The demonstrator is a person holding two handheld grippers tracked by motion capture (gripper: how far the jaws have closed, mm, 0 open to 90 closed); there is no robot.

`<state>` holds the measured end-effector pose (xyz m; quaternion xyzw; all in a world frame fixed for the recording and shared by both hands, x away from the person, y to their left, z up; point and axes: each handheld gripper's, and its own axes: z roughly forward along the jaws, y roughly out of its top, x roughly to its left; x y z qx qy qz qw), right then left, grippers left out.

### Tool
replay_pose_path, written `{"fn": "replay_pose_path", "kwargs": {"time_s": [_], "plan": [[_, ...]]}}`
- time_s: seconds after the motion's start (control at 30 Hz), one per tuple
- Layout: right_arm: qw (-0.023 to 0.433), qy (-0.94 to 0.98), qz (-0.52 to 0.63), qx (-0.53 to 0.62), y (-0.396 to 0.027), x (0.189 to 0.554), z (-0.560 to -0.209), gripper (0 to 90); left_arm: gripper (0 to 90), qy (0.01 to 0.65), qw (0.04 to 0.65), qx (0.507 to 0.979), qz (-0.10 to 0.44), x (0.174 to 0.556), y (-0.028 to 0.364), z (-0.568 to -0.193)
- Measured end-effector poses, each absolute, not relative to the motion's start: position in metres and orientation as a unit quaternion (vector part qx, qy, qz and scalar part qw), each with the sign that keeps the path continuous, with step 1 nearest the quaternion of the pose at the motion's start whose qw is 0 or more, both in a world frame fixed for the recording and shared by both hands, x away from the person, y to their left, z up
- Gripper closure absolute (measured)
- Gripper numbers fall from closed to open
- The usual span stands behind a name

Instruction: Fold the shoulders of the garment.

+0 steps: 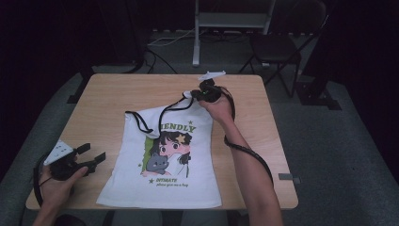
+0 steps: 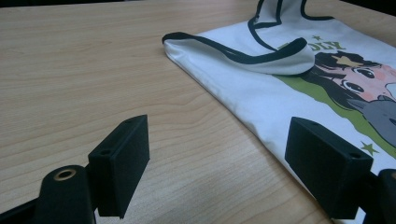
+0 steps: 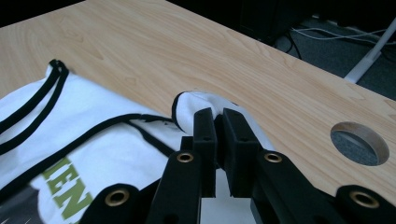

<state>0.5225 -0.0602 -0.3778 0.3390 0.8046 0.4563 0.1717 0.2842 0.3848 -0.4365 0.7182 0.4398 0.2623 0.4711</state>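
Shirt (image 1: 164, 155), print likely "FRIENDLY", "INTIMATE"

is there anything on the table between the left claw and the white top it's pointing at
Nothing visible. The left claw is open and apart from the white top, with bare table between them in the left gripper view. The right claw is shut on the top's far strap.

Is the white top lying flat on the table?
Mostly flat; the right gripper pinches one shoulder strap and lifts it.
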Motion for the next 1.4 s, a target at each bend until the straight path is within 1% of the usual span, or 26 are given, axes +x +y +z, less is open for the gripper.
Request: {"fn": "replay_pose_path", "kwargs": {"time_s": [0.73, 1.4], "plan": [[0.176, 0.797, 0.473, 0.333, -0.064, 0.480, -0.384, 84.3, 21.5, 0.435, 0.470, 0.722, 0.263, 0.281, 0.383, -0.437], [0.184, 0.811, 0.466, 0.302, -0.051, 0.448, -0.384, 84.2, 21.5, 0.424, 0.464, 0.733, 0.260, 0.279, 0.378, -0.437]]}}
